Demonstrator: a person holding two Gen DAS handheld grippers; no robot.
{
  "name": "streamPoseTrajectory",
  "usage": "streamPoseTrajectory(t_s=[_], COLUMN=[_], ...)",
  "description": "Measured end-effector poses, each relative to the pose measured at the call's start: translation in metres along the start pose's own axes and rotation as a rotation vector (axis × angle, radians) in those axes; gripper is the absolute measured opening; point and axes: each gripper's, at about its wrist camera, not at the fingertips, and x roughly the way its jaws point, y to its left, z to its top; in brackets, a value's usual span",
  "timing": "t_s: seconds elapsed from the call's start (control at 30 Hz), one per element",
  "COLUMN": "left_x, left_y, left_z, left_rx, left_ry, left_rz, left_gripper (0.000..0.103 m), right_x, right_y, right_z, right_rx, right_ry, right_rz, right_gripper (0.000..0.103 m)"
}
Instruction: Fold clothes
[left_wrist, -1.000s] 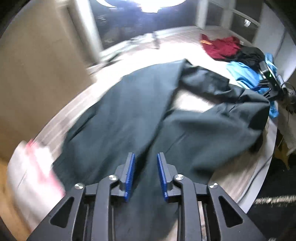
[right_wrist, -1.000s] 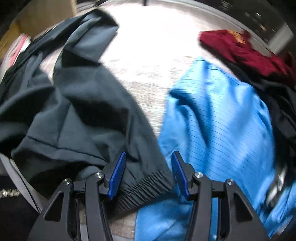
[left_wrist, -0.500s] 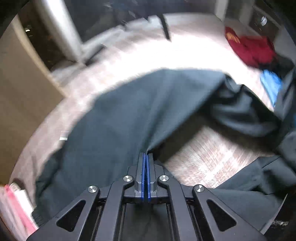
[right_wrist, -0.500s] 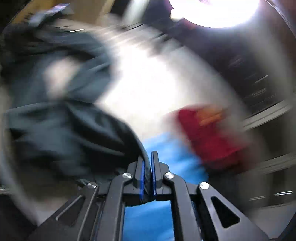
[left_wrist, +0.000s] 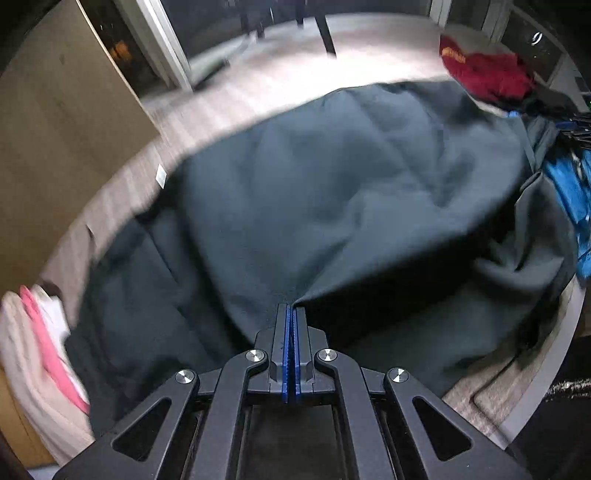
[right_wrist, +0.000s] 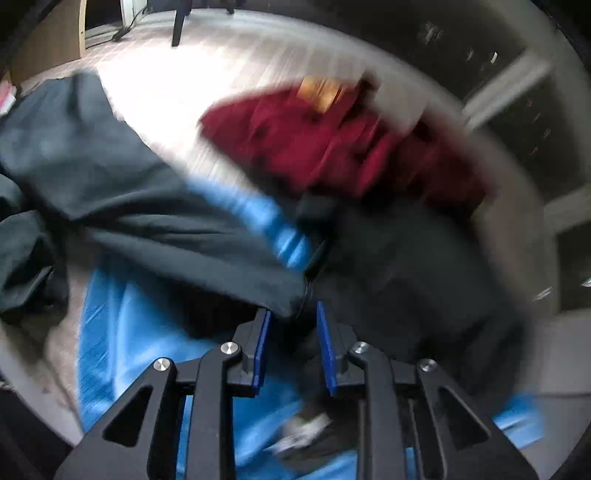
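A dark green-grey garment (left_wrist: 332, 192) is spread over most of a round, pale wood-grain table (left_wrist: 236, 107), with one layer lifted and billowing above another. An edge of this cloth is pinched between the closed blue pads of the left gripper (left_wrist: 293, 314), which is pointed steeply down at the table. In the right wrist view, the same dark garment (right_wrist: 122, 206) is seen draped across a bright blue garment (right_wrist: 155, 354). A corner of the dark cloth lies between the blue pads of the right gripper (right_wrist: 291, 317), whose jaws are opening and are not pressed on it. This view is heavily blurred. A dark red garment (right_wrist: 332, 147) with an orange patch is heaped beyond the blue one, and a black garment (right_wrist: 399, 266) lies beside it. At the left rim of the table, a folded pink and white cloth (left_wrist: 40, 354) is seen. A tan panel (left_wrist: 51, 140) stands behind the table.
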Motion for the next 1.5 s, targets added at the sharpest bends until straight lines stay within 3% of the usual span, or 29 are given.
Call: streamPoseTrajectory(t_s=[0.03,0.1,0.2,0.37,0.47,0.53,0.57,0.6,0.67,0.83,0.9,0.97,1.0,1.03,1.07,1.13,1.33,1.5], left_x=[0.004,0.006,0.008,0.006,0.006,0.006,0.005,0.004,0.003,-0.001,-0.003,-0.001,0.000,0.001,0.002,0.003,-0.017,-0.056], left_y=[-0.002,-0.002,-0.001,-0.006,-0.007,-0.005,-0.004,-0.002,-0.001,-0.004,-0.006,-0.008,-0.009,-0.011,-0.012,-0.015,-0.015,-0.018], left_z=[-0.003,-0.005,-0.008,-0.004,0.002,0.005,0.007,0.008,0.010,0.008,0.006,0.005,0.005,0.004,0.002,0.000,0.006,0.020], left_rx=[-0.002,-0.016,-0.035,-0.024,-0.016,-0.020,-0.021,-0.021,-0.021,-0.005,0.004,0.014,0.020,0.029,0.042,0.062,0.052,0.042], left_ry=[0.012,0.026,0.051,0.061,0.069,0.072,0.071,0.069,0.070,0.077,0.075,0.082,0.087,0.094,0.103,0.120,0.115,0.040], left_rz=[0.001,-0.001,-0.005,0.003,0.008,0.008,0.010,0.009,0.005,-0.028,-0.041,-0.047,-0.049,-0.051,-0.051,-0.049,-0.046,-0.064], left_gripper=[0.001,0.001,0.001,0.001,0.001,0.001,0.001,0.001,0.001,0.001,0.001,0.001,0.001,0.002,0.002,0.002,0.005,0.007], right_x=[-0.007,-0.021,-0.023,0.018,0.020,0.016,0.015,0.012,0.001,-0.116,-0.151,-0.147,-0.138,-0.113,-0.091,-0.069,-0.068,-0.003], right_y=[-0.005,-0.016,-0.028,-0.036,-0.025,-0.008,0.003,0.008,0.013,-0.005,-0.006,0.001,0.006,0.012,0.016,0.014,-0.029,-0.020], right_z=[0.000,0.007,0.023,0.025,0.024,0.024,0.024,0.026,0.031,0.040,0.024,-0.003,-0.015,-0.029,-0.041,-0.060,-0.035,0.010], right_rx=[0.028,0.079,0.128,0.240,0.217,0.142,0.098,0.083,0.078,0.144,0.118,0.091,0.073,0.050,0.040,0.065,0.277,0.319], right_ry=[-0.040,-0.099,-0.120,0.054,0.072,0.066,0.074,0.062,0.017,-0.406,-0.480,-0.444,-0.392,-0.262,-0.143,-0.036,-0.117,0.007], right_rz=[0.049,0.129,0.148,0.297,0.364,0.365,0.334,0.299,0.234,0.170,0.150,0.144,0.144,0.133,0.115,0.134,0.338,0.370], right_gripper=[0.027,0.044,0.048,0.048,0.048,0.036,0.012,0.010,0.008,0.008,0.009,0.015,0.034,0.044,0.048,0.048,0.048,0.049])
